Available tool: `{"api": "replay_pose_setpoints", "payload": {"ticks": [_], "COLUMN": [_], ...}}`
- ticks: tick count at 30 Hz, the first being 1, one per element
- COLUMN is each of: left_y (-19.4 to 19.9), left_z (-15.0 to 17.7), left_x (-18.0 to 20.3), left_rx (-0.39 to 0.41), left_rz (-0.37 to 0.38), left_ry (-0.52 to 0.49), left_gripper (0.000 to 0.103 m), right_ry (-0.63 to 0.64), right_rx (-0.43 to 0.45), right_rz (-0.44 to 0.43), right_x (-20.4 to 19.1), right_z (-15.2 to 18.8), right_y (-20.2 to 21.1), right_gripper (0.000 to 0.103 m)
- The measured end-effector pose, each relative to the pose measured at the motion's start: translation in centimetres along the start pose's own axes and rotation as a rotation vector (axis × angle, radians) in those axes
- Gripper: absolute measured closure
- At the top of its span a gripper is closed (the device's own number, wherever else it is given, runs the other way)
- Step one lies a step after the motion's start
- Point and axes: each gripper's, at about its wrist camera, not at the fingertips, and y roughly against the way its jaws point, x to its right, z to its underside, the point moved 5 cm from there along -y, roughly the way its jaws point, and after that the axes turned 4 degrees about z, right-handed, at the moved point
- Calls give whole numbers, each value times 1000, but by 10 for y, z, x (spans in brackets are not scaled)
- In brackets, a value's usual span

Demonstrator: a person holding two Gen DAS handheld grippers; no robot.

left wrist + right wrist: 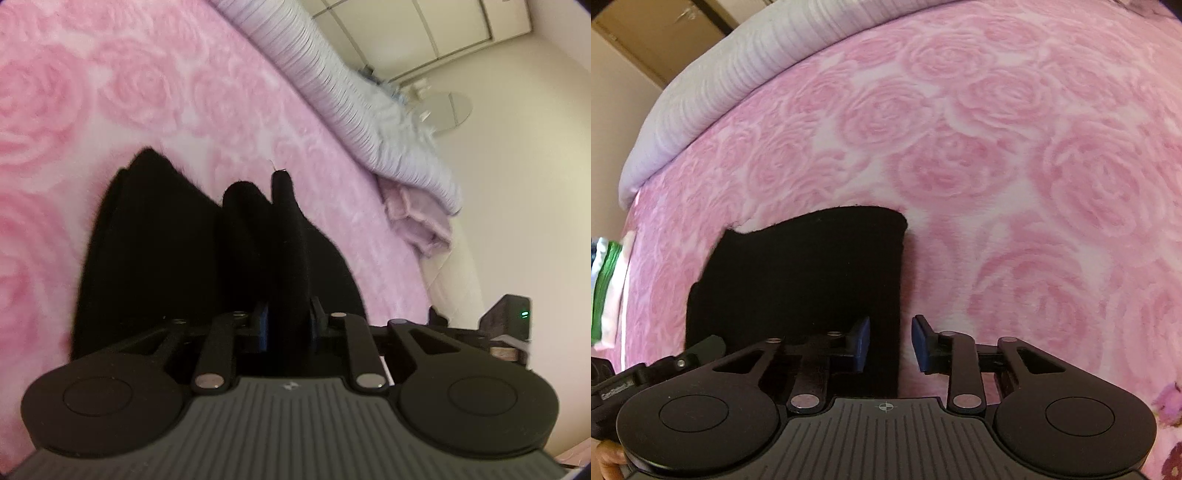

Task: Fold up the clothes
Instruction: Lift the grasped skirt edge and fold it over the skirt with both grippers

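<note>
Left wrist view first: at the left lies the pink rose blanket [110, 92], plush and embossed with big swirled blooms, spread flat as a soft working surface. On it rests the black garment [147, 251], a matte, fuzzy-edged cloth, bunched into upright ridges rather than lying flat. The left gripper [288, 321] has its jaws drawn close together on one of those ridges; the fold stands up between the blue pads, so it looks pinched and lifted, probably to carry that edge over for a fold. Further right, a ribbed lilac quilt [351, 110] is pushed against the wall, seemingly cleared out of the way, and pale cupboard doors [424, 33] stand behind

Right wrist view: at the far left edge a green and white cloth [605, 288] hangs off the bed, a separate item. Next comes the same black garment [805, 280], here lying flat with a straight right edge and a stepped top outline. The right gripper [890, 343] hovers over that right edge with its blue pads apart; the cloth runs under the gap but nothing is clamped, as if lining up to take the edge. To the right, only rose plush remains
</note>
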Motion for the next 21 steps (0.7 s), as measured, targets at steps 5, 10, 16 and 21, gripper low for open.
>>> {"api": "replay_pose_setpoints", "payload": {"ticks": [5,10,16,21], "left_y": [41,52,47,61], "left_z": [-10,-17,-11,-2], "left_x": [0,-30,-47,-47], "left_rx": [47,35,50,77], "left_rz": [-29,-74,-103,-91], "left_ry": [-24,42,18,11], "left_gripper": [88,88,84,80], "right_ry": [81,200,257,189], "right_rx": [-14,3,35,86], "right_rz": [-66,-47,-17,-108], "right_x": [-30,-65,-76,-55], "right_z": [1,13,23,29], "right_y": [1,2,-6,-4], "right_gripper": [73,67,61,53]}}
